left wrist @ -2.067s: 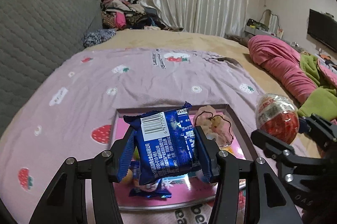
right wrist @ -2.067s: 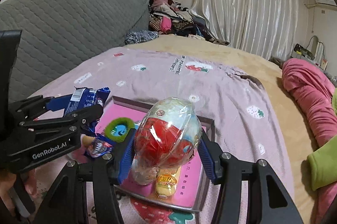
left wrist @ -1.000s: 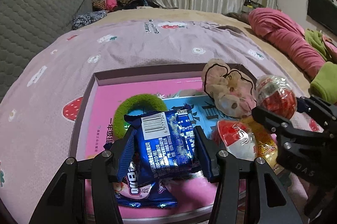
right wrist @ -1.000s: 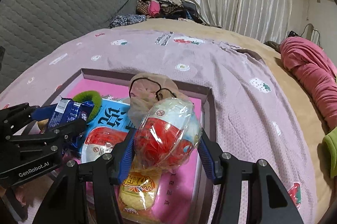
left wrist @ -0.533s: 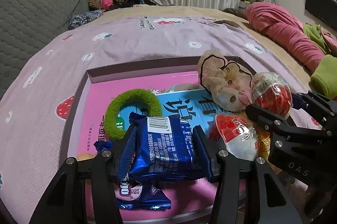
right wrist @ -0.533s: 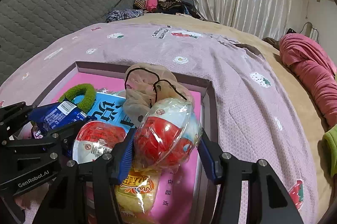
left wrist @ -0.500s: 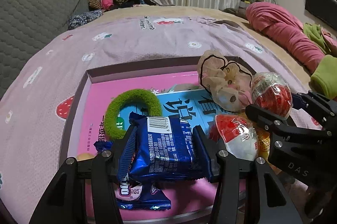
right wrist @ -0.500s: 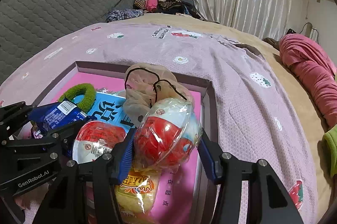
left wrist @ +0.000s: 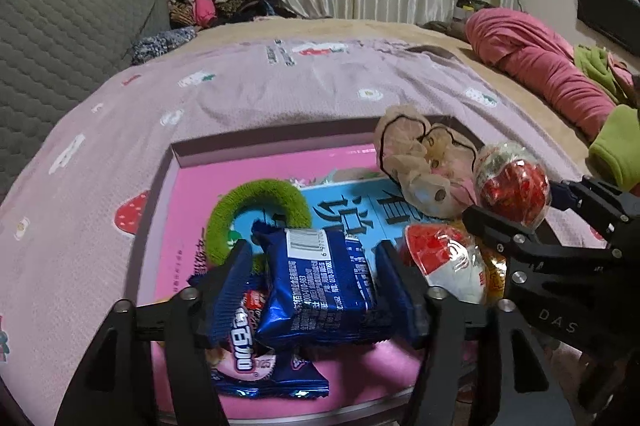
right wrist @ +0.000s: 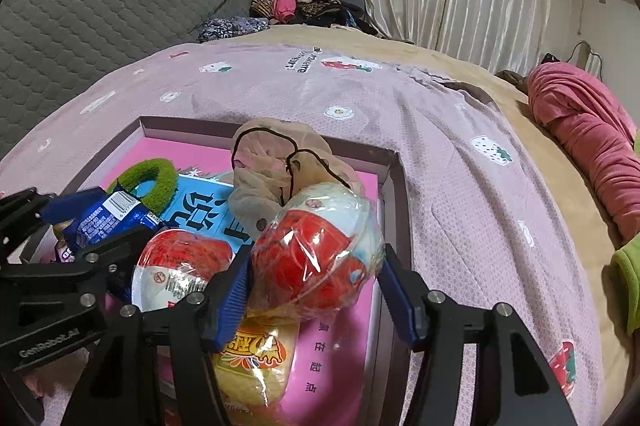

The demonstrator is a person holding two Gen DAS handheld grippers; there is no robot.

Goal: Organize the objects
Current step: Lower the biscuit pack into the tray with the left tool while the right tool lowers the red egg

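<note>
A blue biscuit packet (left wrist: 320,274) lies between the fingers of my left gripper (left wrist: 316,266), resting on an Oreo packet (left wrist: 248,350) in the pink tray (left wrist: 280,137). The jaws are opening and a gap shows beside the packet. My right gripper (right wrist: 314,274) straddles a wrapped red-and-white toy egg (right wrist: 312,250). Its jaws are opening too, and the egg leans onto a yellow snack bag (right wrist: 256,358). In the left wrist view the right gripper (left wrist: 516,199) and the egg (left wrist: 512,185) sit at the tray's right side.
The tray also holds a green fuzzy hair tie (left wrist: 256,193), a beige scrunchie (left wrist: 416,161), a second wrapped egg (left wrist: 440,258) and a blue booklet (left wrist: 348,201). It lies on a lilac bedspread (left wrist: 240,93). A pink quilt (left wrist: 536,57) is at the right, a grey headboard (right wrist: 100,5) at the left.
Both grippers came down from above the bed into the tray. The jaws of both have widened; the blue packet has tipped flat onto the Oreo packet and the egg has sagged onto the yellow bag.
</note>
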